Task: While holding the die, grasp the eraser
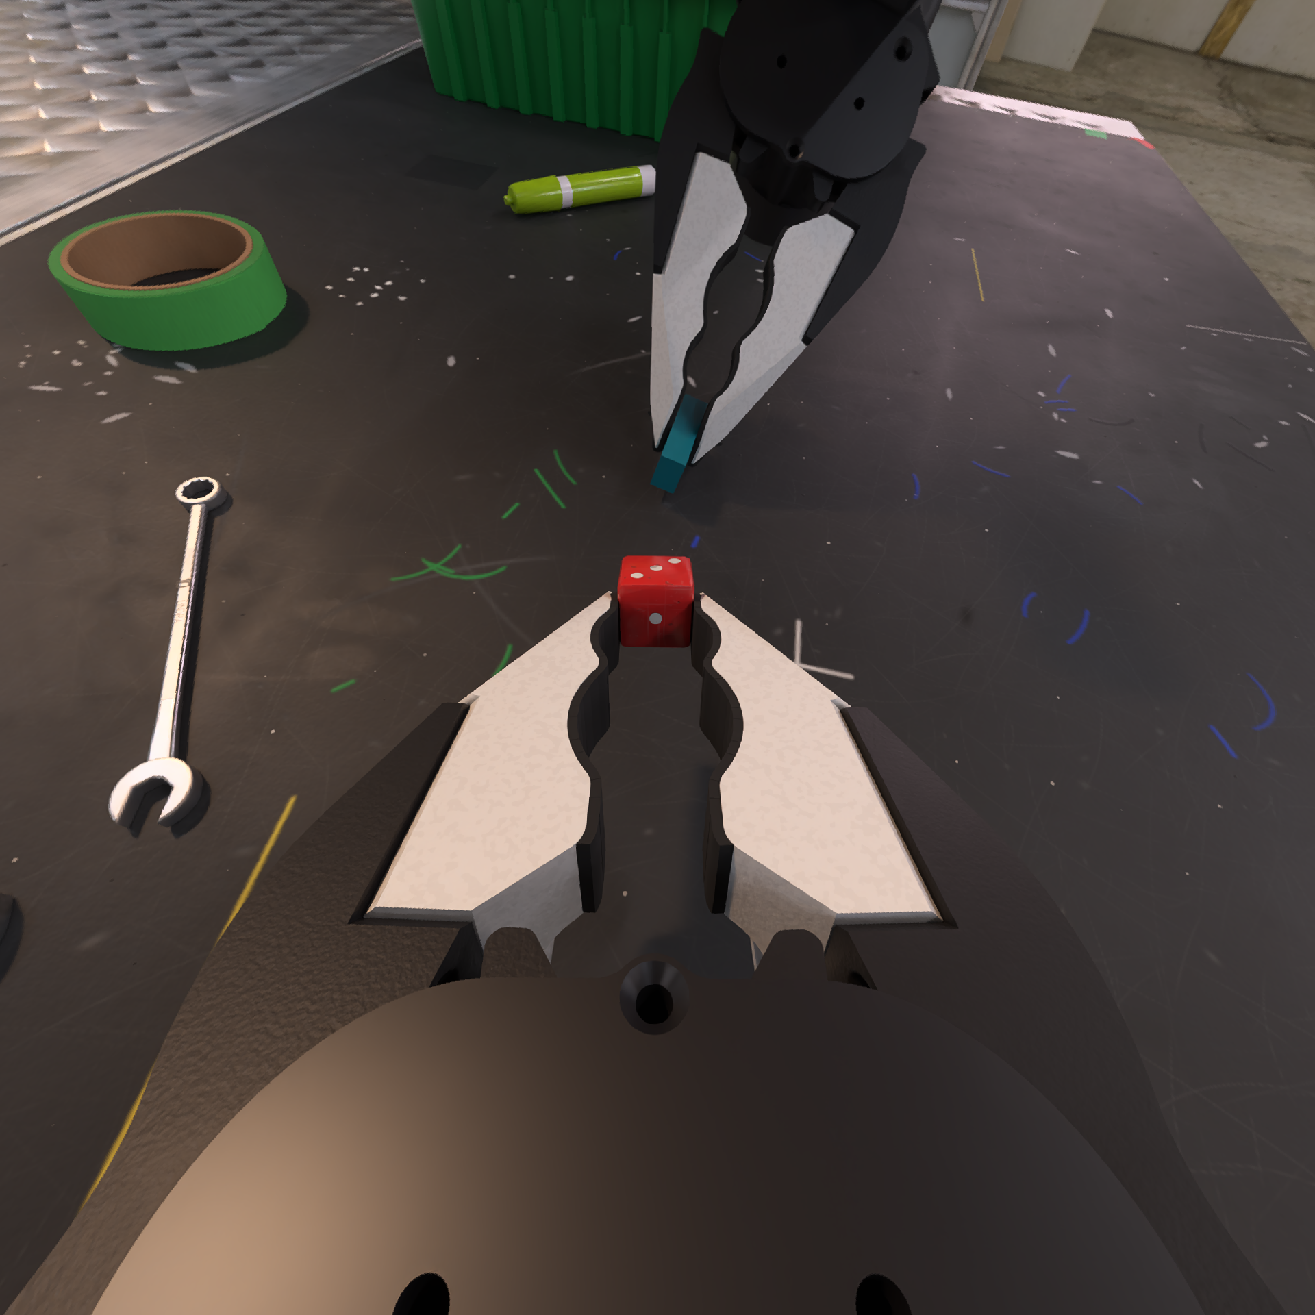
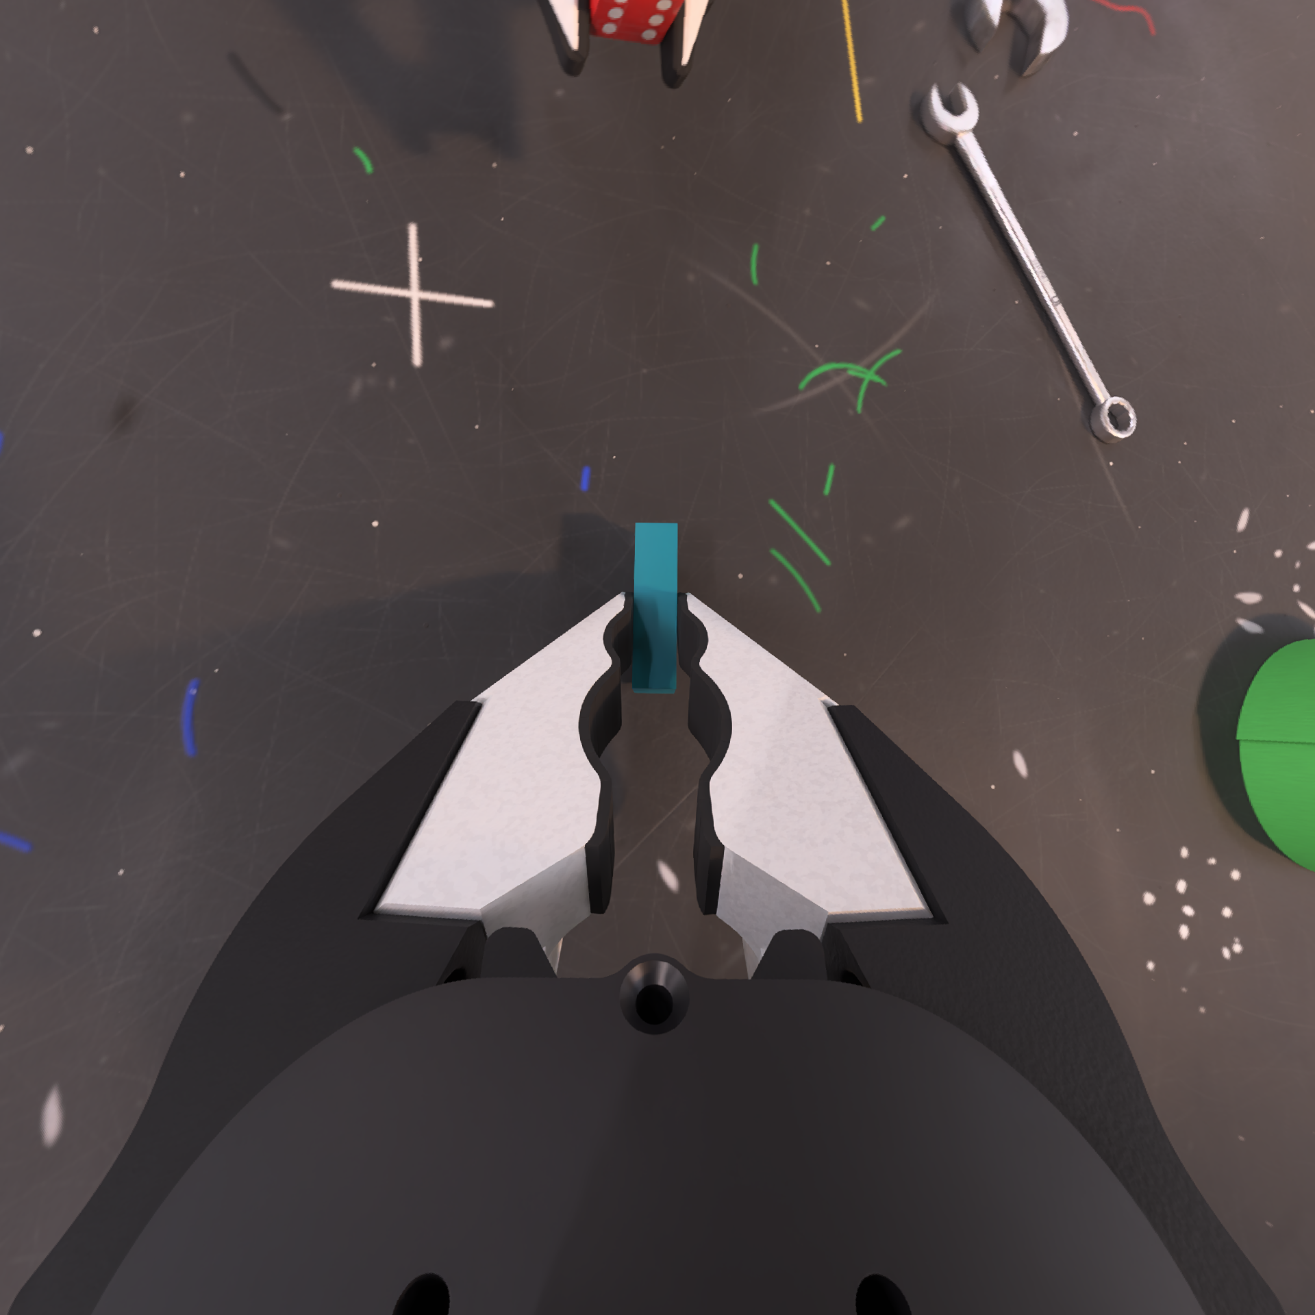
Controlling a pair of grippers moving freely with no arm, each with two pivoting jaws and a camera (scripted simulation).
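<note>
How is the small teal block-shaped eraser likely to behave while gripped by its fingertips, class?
The small teal block-shaped eraser probably holds firm: its flat sides sit between the right gripper fingertips. Only part is clamped, the rest juts forward, so it might pivot if bumped. It looks stiff and unlikely to roll.

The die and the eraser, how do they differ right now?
The die is a red cube with white pips; the eraser is a plain teal slab. The die sits in the left gripper, the eraser in the right gripper. Both are pinched at the fingertips.
</note>
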